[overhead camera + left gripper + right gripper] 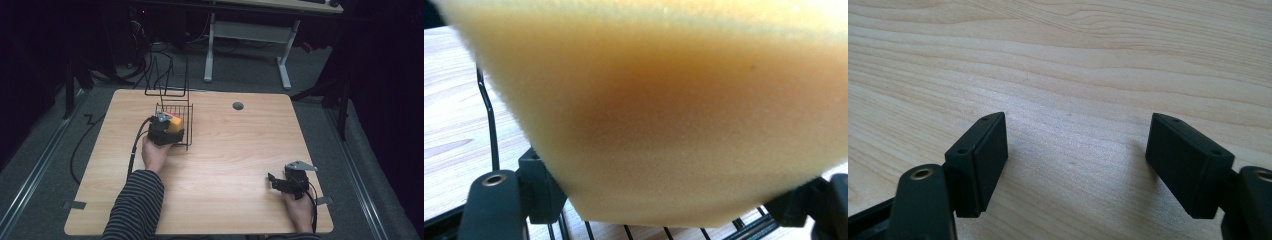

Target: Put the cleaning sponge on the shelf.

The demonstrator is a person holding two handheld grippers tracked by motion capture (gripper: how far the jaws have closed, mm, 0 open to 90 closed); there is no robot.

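— Sponge (664, 115), yellow: where is it?
— Clamped in the left tool (167, 131), above the black wire basket (187, 111) on the wooden surface (235, 150).
— Right tool (1075, 160)?
— Jaws spread, grasping nothing, low over bare wood near the front right corner.

A lab: wooden table (235, 150), floor cables (150, 60), dark curtains.

The high view looks forward and down on the whole light wooden counter (225, 165). Each gripper view sits very near that counter; the left one also shares the black wire basket (489, 120).
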